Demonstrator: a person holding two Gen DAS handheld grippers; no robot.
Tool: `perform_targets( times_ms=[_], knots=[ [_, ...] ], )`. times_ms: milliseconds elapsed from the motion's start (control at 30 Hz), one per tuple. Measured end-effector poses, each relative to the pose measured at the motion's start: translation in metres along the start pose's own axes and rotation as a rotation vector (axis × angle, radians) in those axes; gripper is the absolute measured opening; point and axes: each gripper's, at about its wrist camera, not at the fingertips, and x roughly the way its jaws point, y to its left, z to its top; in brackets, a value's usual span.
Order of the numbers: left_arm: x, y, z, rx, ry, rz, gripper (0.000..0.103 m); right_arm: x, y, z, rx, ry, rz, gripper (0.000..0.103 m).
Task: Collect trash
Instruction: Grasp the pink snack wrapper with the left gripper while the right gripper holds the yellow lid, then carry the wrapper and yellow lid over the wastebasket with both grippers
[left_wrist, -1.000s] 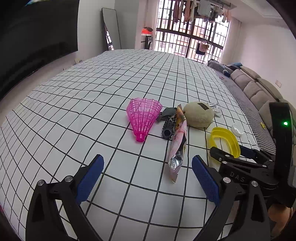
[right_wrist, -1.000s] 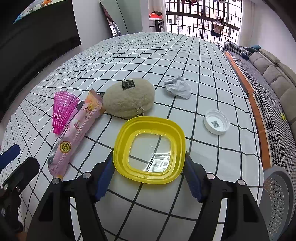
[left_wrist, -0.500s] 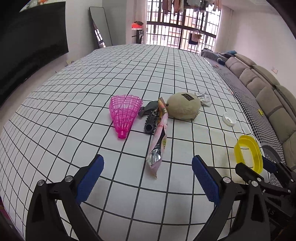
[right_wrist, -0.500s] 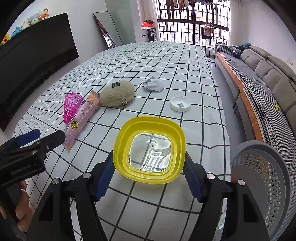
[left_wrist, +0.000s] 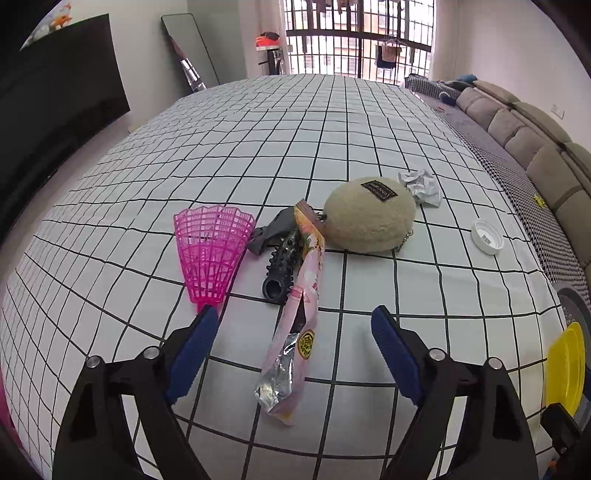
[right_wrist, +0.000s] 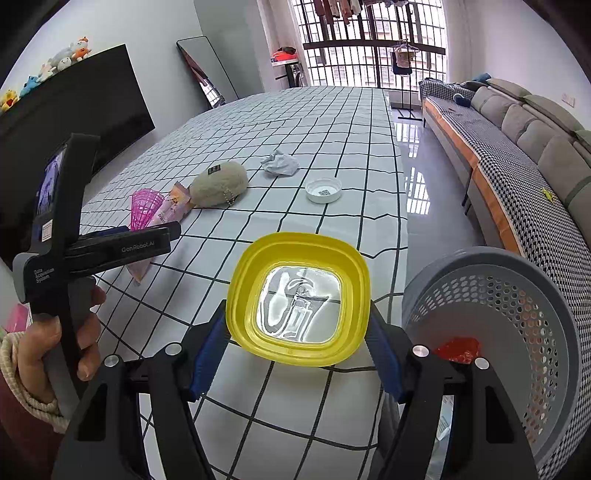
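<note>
Both wrist views look down the checked table (left_wrist: 332, 122) toward the window; the right one sits at the table's right edge, and they share the snack wrapper (left_wrist: 295, 325).

- The left tongs (left_wrist: 291, 339), black-armed with blue ribbed pads, pointed steeply downward; their jaws had just been closing yet stood wide apart, pressing on nothing.
- The person's left hand (right_wrist: 62, 343) wrapped the black handle, a knitted cuff at the wrist.
- The right tongs (right_wrist: 297, 354), likewise black with blue pads, clamped both sides of a yellow square plastic lid (right_wrist: 299, 299), tilted downward.
</note>
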Motion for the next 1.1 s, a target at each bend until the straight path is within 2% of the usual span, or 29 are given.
perform_targets(
  times_ms=[33, 133, 200, 300, 367, 733, 900, 1100],
  knots=[
    [0.002, -0.001, 0.0, 0.002, 0.005, 0.001, 0.074, 0.0, -0.002, -0.001, 0.003, 0.0, 0.0, 0.068],
    [0.006, -0.003, 0.0, 0.002, 0.025, -0.014, 0.049, 0.001, -0.005, 0.0, 0.01, 0.006, -0.001, 0.068],
    [0.006, -0.003, -0.001, 0.002, 0.035, -0.028, 0.023, 0.004, -0.004, 0.0, 0.011, 0.009, 0.001, 0.068],
    [0.001, -0.005, -0.004, 0.0, 0.034, -0.056, 0.013, 0.004, -0.005, 0.0, 0.01, 0.007, 0.004, 0.068],
    [-0.005, -0.008, -0.007, 0.013, 0.02, -0.06, 0.01, 0.003, -0.006, 0.0, 0.013, 0.003, 0.006, 0.068],
    [-0.069, -0.03, -0.028, 0.028, -0.059, -0.115, 0.009, -0.013, -0.032, -0.007, 0.057, -0.019, -0.013, 0.067],
    [-0.093, -0.059, -0.037, 0.072, -0.093, -0.144, 0.009, -0.031, -0.063, -0.017, 0.104, -0.04, -0.057, 0.067],
    [-0.11, -0.115, -0.049, 0.159, -0.094, -0.251, 0.009, -0.059, -0.116, -0.035, 0.186, -0.069, -0.136, 0.068]
  ],
)
